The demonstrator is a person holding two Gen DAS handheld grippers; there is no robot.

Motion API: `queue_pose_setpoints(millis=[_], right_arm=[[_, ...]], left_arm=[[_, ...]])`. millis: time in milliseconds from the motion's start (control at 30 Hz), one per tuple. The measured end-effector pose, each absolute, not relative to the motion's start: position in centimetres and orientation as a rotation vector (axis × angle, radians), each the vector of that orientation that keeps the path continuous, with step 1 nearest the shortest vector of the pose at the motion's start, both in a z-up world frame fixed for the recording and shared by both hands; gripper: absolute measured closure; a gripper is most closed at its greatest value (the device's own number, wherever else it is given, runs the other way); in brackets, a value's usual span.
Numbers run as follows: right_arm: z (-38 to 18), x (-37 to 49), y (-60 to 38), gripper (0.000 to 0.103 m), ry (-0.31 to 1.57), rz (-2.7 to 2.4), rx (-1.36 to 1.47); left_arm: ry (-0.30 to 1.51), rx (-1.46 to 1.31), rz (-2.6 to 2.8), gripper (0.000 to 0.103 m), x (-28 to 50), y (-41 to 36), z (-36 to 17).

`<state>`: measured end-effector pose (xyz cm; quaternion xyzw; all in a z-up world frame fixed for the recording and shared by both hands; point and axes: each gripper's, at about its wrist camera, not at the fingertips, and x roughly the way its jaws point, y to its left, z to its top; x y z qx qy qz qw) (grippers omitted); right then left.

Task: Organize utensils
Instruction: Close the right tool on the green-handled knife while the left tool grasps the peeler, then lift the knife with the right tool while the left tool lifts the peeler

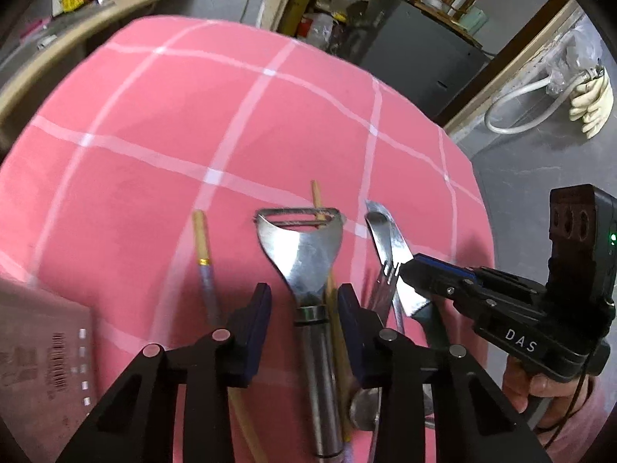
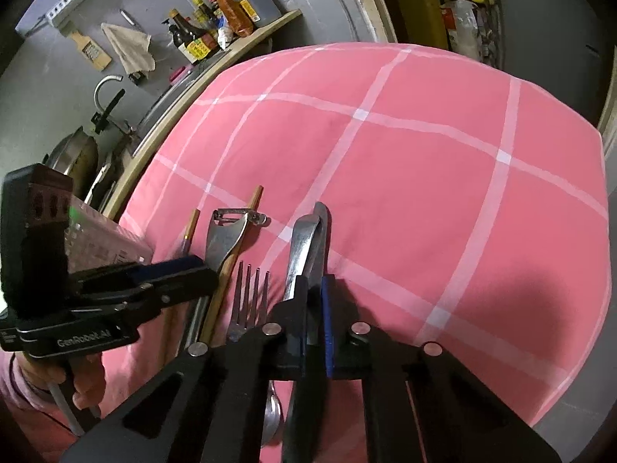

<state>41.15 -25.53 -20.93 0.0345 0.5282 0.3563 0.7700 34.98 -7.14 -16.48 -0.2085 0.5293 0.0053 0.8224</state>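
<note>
A steel peeler [image 1: 304,254] lies on the pink checked tablecloth [image 1: 162,115], its handle between the open fingers of my left gripper [image 1: 304,301], which do not touch it. Two wooden chopsticks [image 1: 201,239] lie beside and under it. To its right lie a fork [image 1: 380,289] and a knife [image 1: 389,239]. My right gripper [image 2: 311,332] is shut on the knife [image 2: 308,243], blade pointing away. The fork [image 2: 248,297], the peeler [image 2: 225,235] and a spoon bowl [image 2: 272,420] lie left of it.
A clear perforated plastic container [image 1: 42,351] stands at the left near edge, also in the right wrist view [image 2: 104,239]. A counter with sauce bottles [image 2: 216,27] and a sink with a pan [image 2: 77,154] lie beyond the table's left edge.
</note>
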Motion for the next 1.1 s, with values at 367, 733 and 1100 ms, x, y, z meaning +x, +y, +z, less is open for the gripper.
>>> queue_pose_setpoints(millis=[367, 733, 1100], right_arm=[[-20.5, 39.4, -26.2, 0.102, 1.119, 0.736, 0.132], [-19.9, 36.9, -28.5, 0.102, 1.091, 0.647, 0.218], [-17.4, 35.3, -30.9, 0.102, 0.972, 0.523, 0.301]], left_arm=[[1.170, -0.409, -0.014, 0.085, 36.7, -8.4, -16.6], [1.103, -0.398, -0.066, 0.088, 34.3, -8.1, -14.8], [1.029, -0.362, -0.143, 0.101, 32.9, -8.0, -12.5]])
